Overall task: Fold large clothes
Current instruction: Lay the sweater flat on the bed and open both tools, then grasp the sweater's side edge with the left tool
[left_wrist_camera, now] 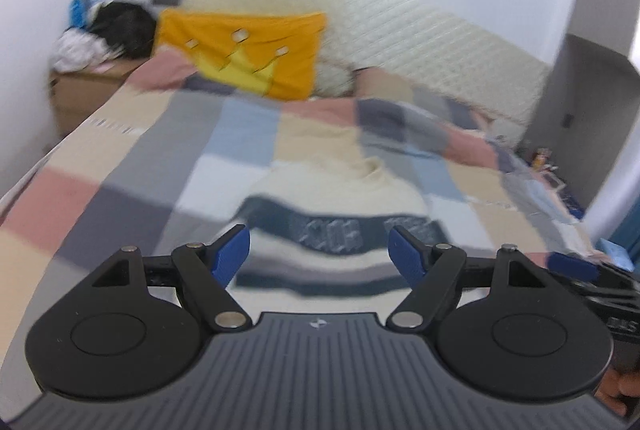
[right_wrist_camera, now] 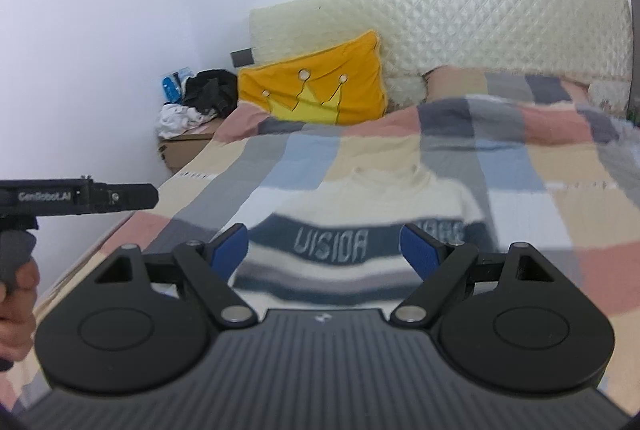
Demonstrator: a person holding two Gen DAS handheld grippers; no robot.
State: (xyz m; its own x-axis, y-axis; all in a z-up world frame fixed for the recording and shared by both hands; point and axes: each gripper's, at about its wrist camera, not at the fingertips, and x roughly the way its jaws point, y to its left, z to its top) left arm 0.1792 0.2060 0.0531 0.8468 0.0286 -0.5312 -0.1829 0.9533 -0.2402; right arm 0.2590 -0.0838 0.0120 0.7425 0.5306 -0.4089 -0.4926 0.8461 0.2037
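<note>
A cream sweater with a dark blue lettered band and grey stripes lies flat on the checked bedspread, collar toward the headboard; the same sweater fills the middle of the right wrist view. My left gripper hovers over its lower part, jaws wide apart, nothing between the blue pads. Above the sweater's striped chest my right gripper is likewise open and empty. The left gripper's black body shows at the left edge of the right wrist view, held by a hand.
A patchwork bedspread covers the bed. An orange crown cushion leans on the quilted cream headboard. A cardboard box with dark and white clothes stands left of the bed by the white wall. Clutter lies on the floor at right.
</note>
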